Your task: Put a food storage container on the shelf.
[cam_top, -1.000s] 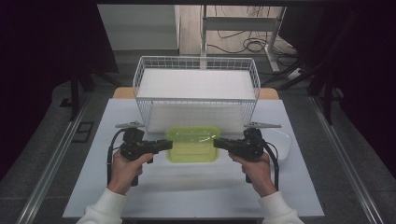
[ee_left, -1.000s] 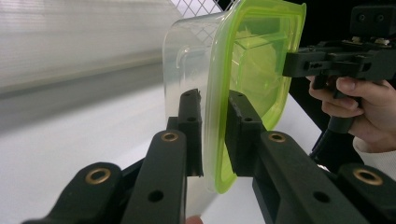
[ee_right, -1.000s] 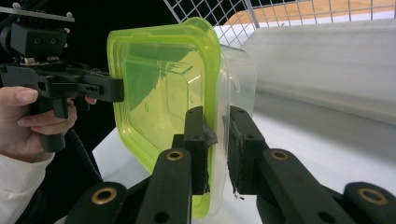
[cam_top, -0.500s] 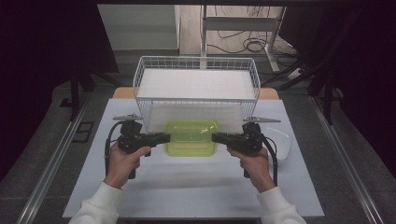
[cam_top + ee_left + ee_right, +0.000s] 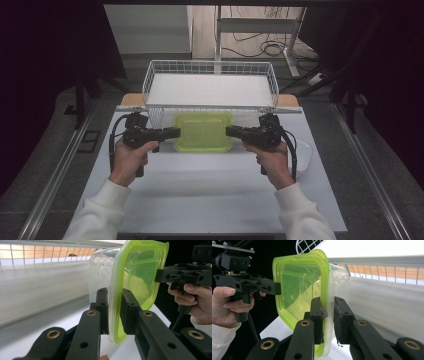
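The clear plastic food box with a lime-green lid (image 5: 203, 131) hangs above the white table (image 5: 200, 185), just before the white wire basket (image 5: 210, 70). The left gripper (image 5: 172, 132) and right gripper (image 5: 232, 131) each clench an opposite rim, likely so the load stays level between them.

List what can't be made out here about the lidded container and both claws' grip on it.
- Container contents: high view, green lid covers them; gripper views show only tinted glare.
- Left claw pad contact: left gripper view, lid rim hides it.
- Right claw far pad: clear wall blurs it.
- Container underside against the wire basket: unclear whether they touch.
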A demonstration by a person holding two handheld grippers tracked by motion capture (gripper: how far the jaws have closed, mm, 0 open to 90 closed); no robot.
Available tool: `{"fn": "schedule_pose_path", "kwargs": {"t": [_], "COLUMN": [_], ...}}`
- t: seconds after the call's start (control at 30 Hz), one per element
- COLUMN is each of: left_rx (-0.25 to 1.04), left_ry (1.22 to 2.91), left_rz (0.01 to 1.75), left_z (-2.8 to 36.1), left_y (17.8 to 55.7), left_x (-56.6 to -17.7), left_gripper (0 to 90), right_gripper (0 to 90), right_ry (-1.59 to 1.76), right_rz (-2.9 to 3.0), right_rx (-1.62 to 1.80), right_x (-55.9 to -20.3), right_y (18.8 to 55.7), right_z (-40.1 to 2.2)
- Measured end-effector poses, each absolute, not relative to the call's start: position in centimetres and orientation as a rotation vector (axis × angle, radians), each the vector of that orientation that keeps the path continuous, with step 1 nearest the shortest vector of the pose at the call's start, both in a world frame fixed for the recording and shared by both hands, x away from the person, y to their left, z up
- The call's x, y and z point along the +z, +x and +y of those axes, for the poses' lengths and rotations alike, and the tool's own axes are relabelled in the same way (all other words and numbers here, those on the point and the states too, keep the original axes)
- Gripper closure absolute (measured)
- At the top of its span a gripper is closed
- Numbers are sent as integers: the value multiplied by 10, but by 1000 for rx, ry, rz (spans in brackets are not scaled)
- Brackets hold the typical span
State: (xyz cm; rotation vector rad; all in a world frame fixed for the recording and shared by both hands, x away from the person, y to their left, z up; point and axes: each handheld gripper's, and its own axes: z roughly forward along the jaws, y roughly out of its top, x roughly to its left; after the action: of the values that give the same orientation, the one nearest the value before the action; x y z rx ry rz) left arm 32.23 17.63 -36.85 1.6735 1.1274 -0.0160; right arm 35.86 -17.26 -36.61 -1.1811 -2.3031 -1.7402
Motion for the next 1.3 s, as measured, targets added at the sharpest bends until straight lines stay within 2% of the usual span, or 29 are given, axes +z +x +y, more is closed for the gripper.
{"fn": "schedule_pose_path", "kwargs": {"t": [1.3], "left_rx": [20], "left_ry": [1685], "left_rz": [1093], "left_z": [173], "left_y": [360], "left_x": [-328], "left_gripper": [798], "right_gripper": [773], "right_ry": [-1192], "right_rz": [-2285], "right_rx": [-1799], "right_x": [-327], "right_y": [386], "right_z": [-177]}}
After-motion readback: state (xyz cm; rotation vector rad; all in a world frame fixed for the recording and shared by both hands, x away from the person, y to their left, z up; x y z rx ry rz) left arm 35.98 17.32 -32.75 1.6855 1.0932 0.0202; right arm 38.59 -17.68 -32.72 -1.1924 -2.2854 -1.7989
